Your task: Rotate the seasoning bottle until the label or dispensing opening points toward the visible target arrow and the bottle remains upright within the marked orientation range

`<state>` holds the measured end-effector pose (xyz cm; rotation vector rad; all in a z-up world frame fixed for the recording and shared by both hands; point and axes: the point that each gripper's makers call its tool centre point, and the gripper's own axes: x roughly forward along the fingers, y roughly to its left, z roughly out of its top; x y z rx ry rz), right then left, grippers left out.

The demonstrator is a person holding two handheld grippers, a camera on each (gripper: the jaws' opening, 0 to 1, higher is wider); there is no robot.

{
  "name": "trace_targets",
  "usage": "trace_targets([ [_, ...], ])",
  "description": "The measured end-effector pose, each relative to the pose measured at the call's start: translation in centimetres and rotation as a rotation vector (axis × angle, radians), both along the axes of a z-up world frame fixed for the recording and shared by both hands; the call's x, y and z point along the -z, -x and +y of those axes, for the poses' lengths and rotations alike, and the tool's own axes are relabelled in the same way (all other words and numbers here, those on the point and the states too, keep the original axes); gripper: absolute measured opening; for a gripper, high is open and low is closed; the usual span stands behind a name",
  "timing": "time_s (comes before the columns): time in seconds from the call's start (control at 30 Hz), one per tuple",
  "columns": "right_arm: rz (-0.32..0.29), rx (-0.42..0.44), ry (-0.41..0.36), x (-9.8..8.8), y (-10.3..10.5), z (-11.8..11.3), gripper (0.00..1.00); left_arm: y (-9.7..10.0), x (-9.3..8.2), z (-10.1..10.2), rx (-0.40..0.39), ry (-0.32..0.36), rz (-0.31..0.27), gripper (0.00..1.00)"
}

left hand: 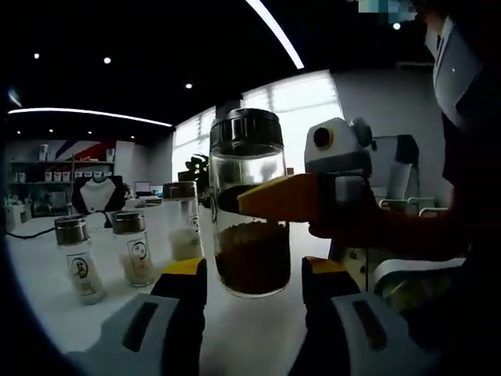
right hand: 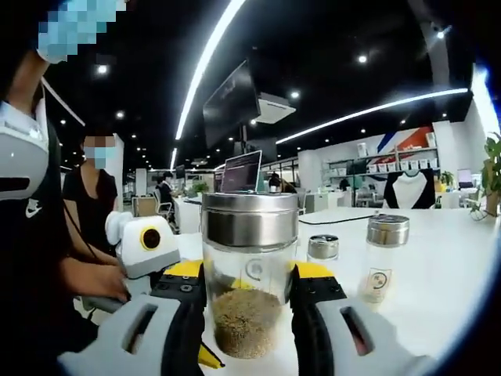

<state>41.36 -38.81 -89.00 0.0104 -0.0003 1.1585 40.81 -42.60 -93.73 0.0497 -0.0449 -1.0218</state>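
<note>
Seasoning bottle held upright above white table

The right gripper (right hand: 249, 301) is clamped on the seasoning bottle (right hand: 249, 274), jaws pressing both glass sides. The left gripper (left hand: 252, 286) jaws stand apart, flanking the bottle base. Three smaller jars (left hand: 135, 247) stand left on the table (left hand: 39, 290)

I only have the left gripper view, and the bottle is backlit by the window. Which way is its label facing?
Observer: In the right gripper view, a round logo on the seasoning bottle faces that camera.
Operator: Is the right tool gripping it?
Observer: The right tool has a jaw against each side of the glass, just below the silver lid.
Operator: The contents look black to me.
Observer: From that side they are pale tan granules filling the lower part.
</note>
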Motion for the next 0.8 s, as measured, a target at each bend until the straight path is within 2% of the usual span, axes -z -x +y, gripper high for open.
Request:
trace_targets([
  [0.03, -0.003, -0.006, 0.004, 0.1, 0.1, 0.1, 0.40, 0.2, 0.0, -0.1, 0.007, -0.004, -0.007, 0.50],
  [0.07, -0.013, -0.021, 0.022, 0.2, 0.4, 0.3, 0.40, 0.1, -0.3, -0.1, -0.005, 0.001, -0.038, 0.49],
  [0.13, -0.042, -0.040, 0.043, 0.3, 0.7, 0.7, 0.40, 0.1, -0.6, 0.0, -0.012, 0.020, -0.047, 0.45],
  [0.27, -0.078, -0.065, 0.048, 0.3, 0.7, 1.2, 0.40, -0.4, -1.0, 0.7, -0.044, 0.068, -0.015, 0.42],
  [0.4, -0.084, -0.123, 0.045, -0.2, 0.4, 1.6, 0.40, -0.8, -1.4, 0.8, -0.101, 0.060, -0.008, 0.42],
  [0.43, -0.095, -0.130, 0.045, -0.3, 0.4, 1.7, 0.40, -1.0, -1.5, 0.9, -0.120, 0.055, -0.021, 0.42],
  [0.5, -0.157, -0.151, 0.046, -0.8, 0.5, 1.9, 0.40, -1.4, -1.9, 1.3, -0.179, 0.048, -0.051, 0.42],
  [0.53, -0.199, -0.154, 0.057, -1.0, 0.4, 2.0, 0.40, -1.7, -1.9, 1.5, -0.207, 0.041, -0.052, 0.42],
  [0.67, -0.261, -0.108, 0.115, -0.9, -0.6, 2.4, 0.40, -3.1, -1.9, 2.3, -0.319, -0.023, -0.070, 0.41],
  [0.7, -0.260, -0.100, 0.110, -1.1, -0.8, 2.6, 0.40, -3.5, -2.1, 2.4, -0.338, -0.018, -0.072, 0.41],
  [0.8, -0.229, -0.077, 0.104, -1.4, -1.5, 2.5, 0.39, -3.9, -2.3, 2.5, -0.349, 0.035, -0.027, 0.41],
])
